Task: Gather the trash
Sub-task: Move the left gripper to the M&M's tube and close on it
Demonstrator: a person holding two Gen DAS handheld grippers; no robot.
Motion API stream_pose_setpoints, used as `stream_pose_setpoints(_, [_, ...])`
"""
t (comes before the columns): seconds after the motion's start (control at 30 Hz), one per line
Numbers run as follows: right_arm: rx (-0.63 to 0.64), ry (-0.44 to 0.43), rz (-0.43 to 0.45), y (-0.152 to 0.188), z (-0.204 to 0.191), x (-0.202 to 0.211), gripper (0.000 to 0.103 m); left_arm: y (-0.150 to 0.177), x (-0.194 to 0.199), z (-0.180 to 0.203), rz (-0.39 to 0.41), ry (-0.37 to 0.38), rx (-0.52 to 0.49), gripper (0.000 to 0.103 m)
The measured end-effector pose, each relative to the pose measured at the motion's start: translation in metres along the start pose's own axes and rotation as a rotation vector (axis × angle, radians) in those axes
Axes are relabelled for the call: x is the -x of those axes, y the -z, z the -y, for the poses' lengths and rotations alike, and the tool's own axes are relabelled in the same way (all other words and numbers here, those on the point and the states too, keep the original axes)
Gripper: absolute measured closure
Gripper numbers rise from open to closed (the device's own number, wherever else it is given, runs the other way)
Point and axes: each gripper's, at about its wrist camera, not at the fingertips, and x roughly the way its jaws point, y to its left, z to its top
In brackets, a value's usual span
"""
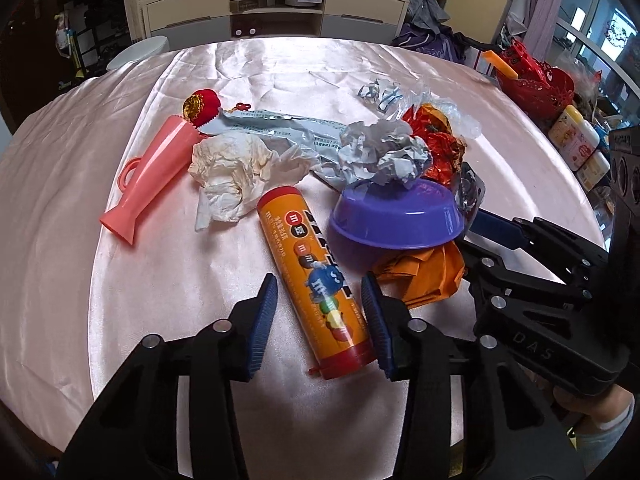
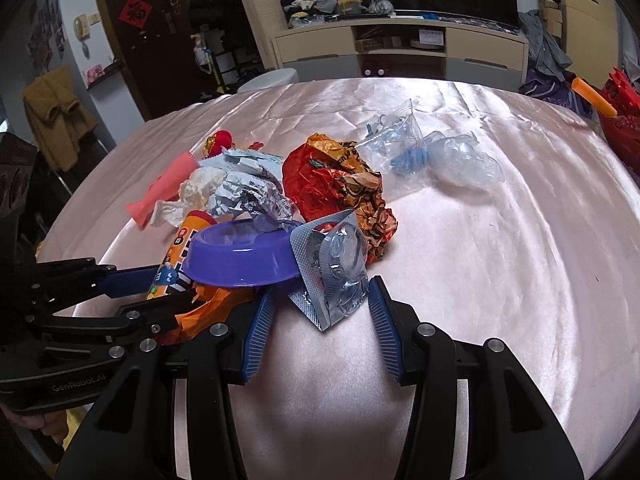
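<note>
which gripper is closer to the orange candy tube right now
Left. The left gripper straddles the orange candy tube, jaws on either side. The right gripper sits off to its right, by the blister pack.

Two wrist fisheyes close above the table, angled steeply down, both sharing the purple bowl (image 1: 396,220) (image 2: 244,256)

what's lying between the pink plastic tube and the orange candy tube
A crumpled white tissue lies between the pink tube and the candy tube, clearest in the left wrist view.
</note>
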Motion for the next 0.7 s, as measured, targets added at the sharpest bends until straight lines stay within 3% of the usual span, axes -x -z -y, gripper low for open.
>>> stream_pose_setpoints(0.23, [-0.002,-0.028,0.002,0.003,-0.002,0.005,0.065,0.004,0.006,-0.011,0.005,-0.025,0.005,0.074])
stream_pose_setpoints(0.7, [0.001,0.000,-0.006,0.030,-0.011,0.044,0.067,0.038,0.049,-0.018,0.062,-0.014,0.013,0.076])
